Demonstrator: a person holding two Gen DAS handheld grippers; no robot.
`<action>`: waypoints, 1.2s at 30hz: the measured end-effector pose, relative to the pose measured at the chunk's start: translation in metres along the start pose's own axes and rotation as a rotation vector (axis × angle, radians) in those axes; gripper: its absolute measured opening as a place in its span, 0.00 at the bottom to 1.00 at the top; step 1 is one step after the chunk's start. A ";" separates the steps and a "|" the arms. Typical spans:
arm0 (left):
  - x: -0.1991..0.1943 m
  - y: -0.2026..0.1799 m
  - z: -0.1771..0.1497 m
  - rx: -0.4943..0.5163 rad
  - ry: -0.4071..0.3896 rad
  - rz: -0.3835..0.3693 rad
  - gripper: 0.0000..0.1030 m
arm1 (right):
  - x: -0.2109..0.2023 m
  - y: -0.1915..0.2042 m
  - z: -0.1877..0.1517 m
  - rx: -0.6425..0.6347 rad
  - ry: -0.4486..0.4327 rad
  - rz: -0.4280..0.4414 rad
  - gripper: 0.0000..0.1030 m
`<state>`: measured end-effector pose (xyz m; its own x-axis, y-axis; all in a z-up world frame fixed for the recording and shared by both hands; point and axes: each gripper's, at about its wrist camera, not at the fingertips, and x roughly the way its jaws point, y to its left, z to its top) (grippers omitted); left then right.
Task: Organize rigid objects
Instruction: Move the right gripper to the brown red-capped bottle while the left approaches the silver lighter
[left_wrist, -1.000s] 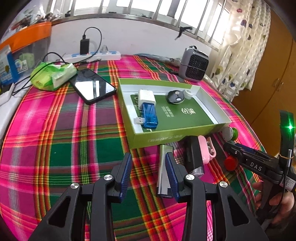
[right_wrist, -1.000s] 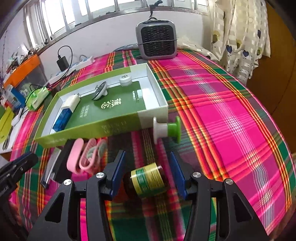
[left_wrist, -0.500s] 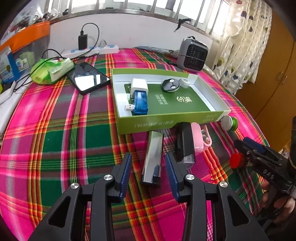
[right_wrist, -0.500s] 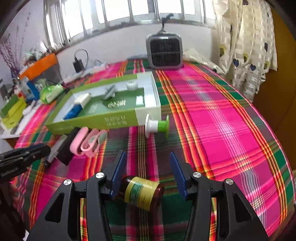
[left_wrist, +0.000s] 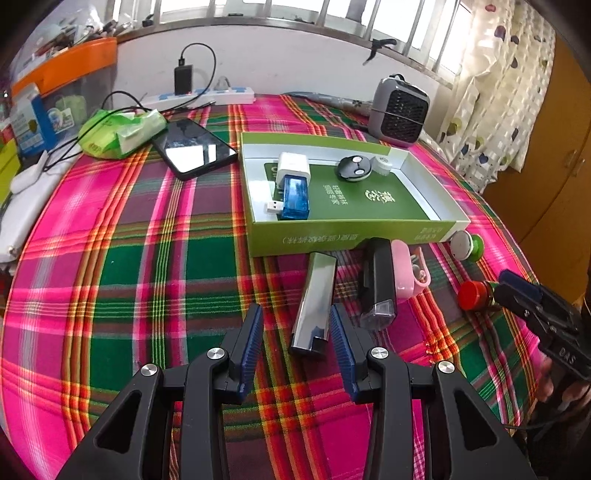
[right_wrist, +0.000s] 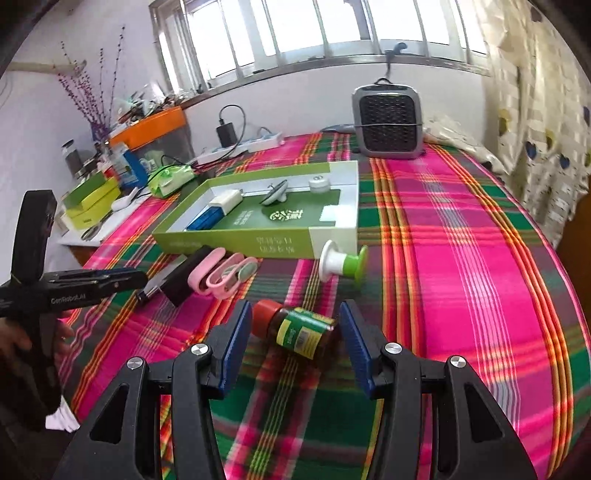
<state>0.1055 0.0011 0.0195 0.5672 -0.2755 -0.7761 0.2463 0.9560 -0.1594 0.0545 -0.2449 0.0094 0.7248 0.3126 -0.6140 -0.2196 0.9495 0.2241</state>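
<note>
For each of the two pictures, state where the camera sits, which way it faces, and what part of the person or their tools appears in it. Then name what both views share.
Left wrist: sits on the left claw, facing the silver bar and green box; the right claw shows at right.
Right wrist: sits on the right claw, facing the red-capped bottle; the left claw and a hand show at left.
Shared: box, heater, pink case.

Both grippers' fingers spread wide, low.
</note>
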 end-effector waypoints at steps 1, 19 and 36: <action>0.000 0.000 0.000 -0.002 0.001 0.002 0.35 | 0.001 -0.002 0.000 0.001 0.007 0.003 0.49; 0.003 -0.010 0.005 0.021 0.007 0.018 0.35 | 0.017 0.013 -0.007 -0.228 0.127 0.037 0.49; 0.026 -0.024 0.010 0.109 0.044 0.074 0.35 | 0.034 0.017 0.002 -0.262 0.208 0.004 0.49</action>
<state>0.1226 -0.0296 0.0093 0.5524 -0.1977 -0.8098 0.2906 0.9562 -0.0352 0.0772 -0.2178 -0.0060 0.5803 0.2897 -0.7611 -0.4022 0.9146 0.0415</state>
